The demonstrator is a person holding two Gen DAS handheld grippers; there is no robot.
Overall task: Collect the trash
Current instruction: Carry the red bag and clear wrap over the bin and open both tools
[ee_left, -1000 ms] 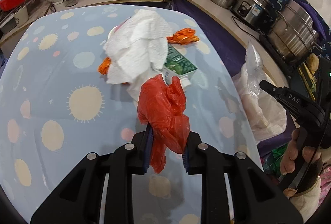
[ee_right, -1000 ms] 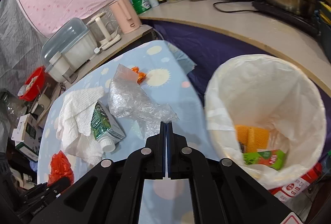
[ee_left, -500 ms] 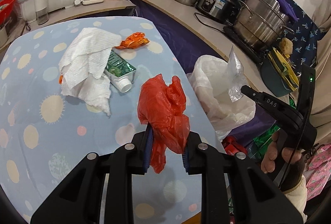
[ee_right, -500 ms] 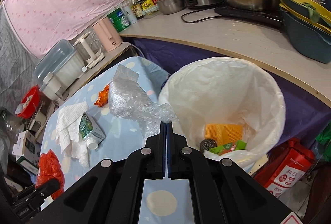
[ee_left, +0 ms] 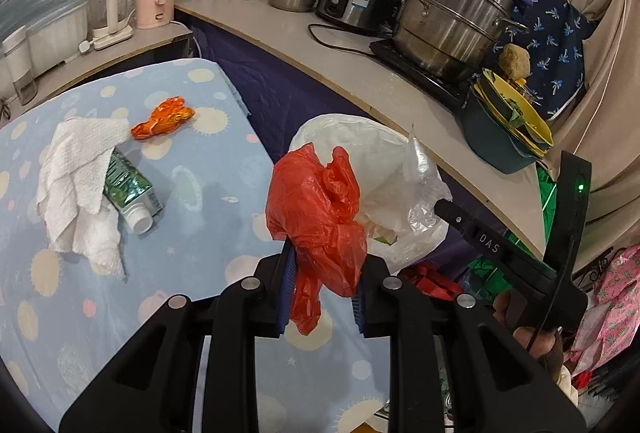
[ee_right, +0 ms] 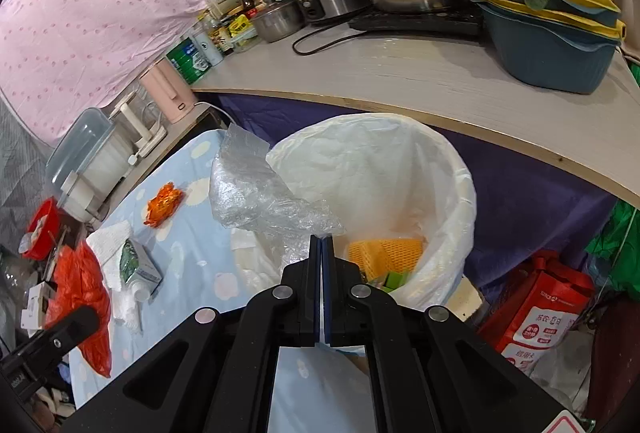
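A crumpled red plastic bag (ee_left: 316,217) is clamped between the jaws of the left gripper (ee_left: 320,293), held in front of the white-lined trash bin (ee_right: 452,169). A crinkled clear plastic bag (ee_right: 256,193) is pinched in the fully closed jaws of the right gripper (ee_right: 322,273), just over the near rim of the bin. Inside the bin a yellow mesh piece (ee_right: 384,253) and a green wrapper (ee_right: 394,279) are already seen, so part of the collecting is judged done. Neither held bag is yet released. Well apart from the bin, on the pale blue sun-patterned surface (ee_left: 208,193), a crumpled white paper towel (ee_left: 76,189), a green drink carton (ee_left: 132,189) and an orange crinkled wrapper (ee_left: 164,117) are left to be gathered.
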